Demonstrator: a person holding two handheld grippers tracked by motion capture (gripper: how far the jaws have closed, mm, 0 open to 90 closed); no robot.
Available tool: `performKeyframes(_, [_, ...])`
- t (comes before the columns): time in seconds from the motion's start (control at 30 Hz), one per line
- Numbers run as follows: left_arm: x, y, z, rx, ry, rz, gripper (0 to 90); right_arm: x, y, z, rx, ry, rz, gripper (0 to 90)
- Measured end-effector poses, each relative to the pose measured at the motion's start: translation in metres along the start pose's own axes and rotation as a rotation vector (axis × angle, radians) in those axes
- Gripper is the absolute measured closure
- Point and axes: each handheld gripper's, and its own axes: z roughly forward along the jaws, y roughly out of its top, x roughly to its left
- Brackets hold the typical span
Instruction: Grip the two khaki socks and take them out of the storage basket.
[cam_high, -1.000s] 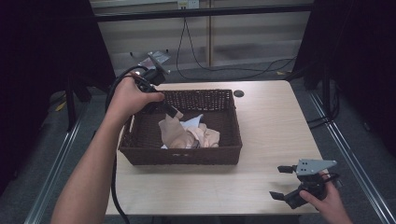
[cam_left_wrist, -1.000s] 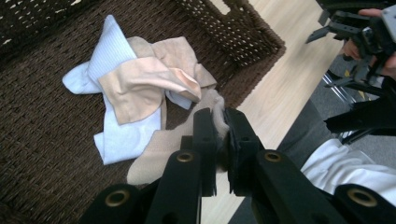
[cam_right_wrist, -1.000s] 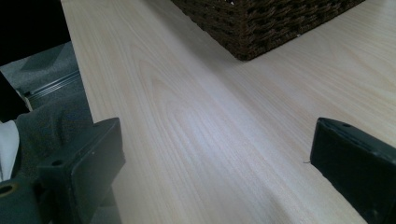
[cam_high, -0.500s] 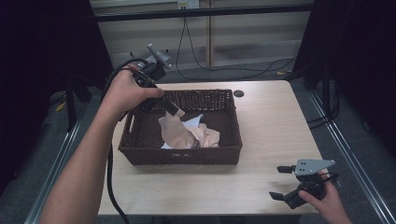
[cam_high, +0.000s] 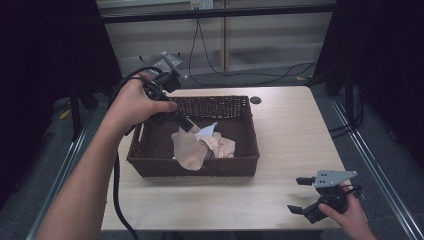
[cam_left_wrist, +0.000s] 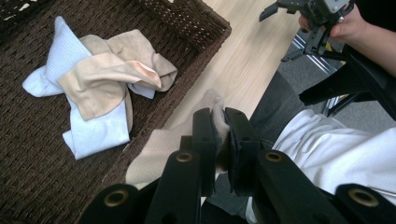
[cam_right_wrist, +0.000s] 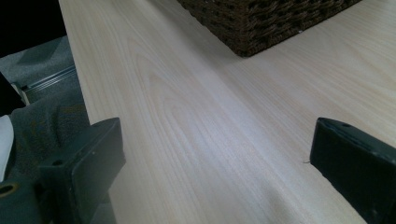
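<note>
Left hand-held gripper (cam_left_wrist: 219, 140) clenching toe end of beige fabric sock (cam_high: 189, 147), lifting it over dark brown woven wicker basket (cam_high: 150, 167). Sock hanging downward from jaws, long axis near vertical, lower end draping toward pile of white and beige socks (cam_left_wrist: 100, 79) on basket floor. Right hand-held gripper (cam_high: 314, 196) resting released, jaws wide, on pale wooden bench (cam_high: 290, 130), well apart at near right corner. Left hand nearer; likely needing more lift to clear rim.
</note>
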Motion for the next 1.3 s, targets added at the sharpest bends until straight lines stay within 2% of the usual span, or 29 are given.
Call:
performKeyframes(0.17, [-0.003, -0.003, 0.009, -0.003, -0.009, 0.009, 83.7, 0.000, 0.000, 0.000, -0.004, 0.001, 0.000, 2.9])
performKeyframes(0.23, [-0.003, -0.005, 0.014, 0.012, -0.014, 0.018, 83.6, 0.000, 0.000, -0.001, -0.003, 0.000, 0.000, 2.9])
performKeyframes(0.37, [-0.002, -0.010, 0.033, 0.033, -0.018, 0.039, 83.5, 0.000, 0.000, -0.001, -0.004, 0.002, 0.002, 2.9])
performKeyframes(0.57, [-0.001, -0.016, 0.050, 0.037, -0.022, 0.048, 83.0, 0.000, 0.000, -0.002, -0.003, 0.000, -0.003, 2.9])
performKeyframes(0.73, [0.000, -0.020, 0.072, 0.050, -0.036, 0.057, 82.9, 0.001, 0.000, -0.001, -0.002, 0.001, -0.006, 2.9])
performKeyframes(0.87, [0.001, -0.024, 0.092, 0.074, -0.041, 0.081, 82.9, 0.001, 0.000, -0.002, 0.001, 0.000, -0.005, 3.0])
performKeyframes(1.0, [0.000, -0.025, 0.102, 0.077, -0.046, 0.096, 82.0, 0.001, 0.000, -0.001, 0.001, 0.001, -0.007, 3.0])
performKeyframes(1.03, [-0.001, -0.025, 0.107, 0.087, -0.055, 0.098, 76.3, 0.001, 0.001, -0.001, 0.000, 0.003, -0.009, 3.0])
performKeyframes(1.1, [-0.001, -0.025, 0.108, 0.089, -0.044, 0.111, 67.4, 0.001, 0.001, -0.002, 0.000, 0.001, -0.008, 3.0])
performKeyframes(1.13, [-0.001, -0.025, 0.109, 0.082, -0.033, 0.102, 67.4, 0.001, 0.001, -0.002, 0.000, 0.001, -0.008, 3.0])
performKeyframes(1.2, [-0.001, -0.024, 0.108, 0.078, -0.029, 0.090, 58.4, 0.001, 0.000, -0.002, 0.001, 0.001, -0.006, 3.0])
performKeyframes(1.23, [0.001, -0.023, 0.107, 0.076, -0.018, 0.103, 52.6, 0.002, 0.001, -0.002, 0.002, 0.001, -0.004, 3.0])
performKeyframes(1.3, [0.002, -0.022, 0.105, 0.063, 0.014, 0.086, 49.3, 0.002, 0.000, -0.002, -0.001, 0.004, -0.004, 3.0])
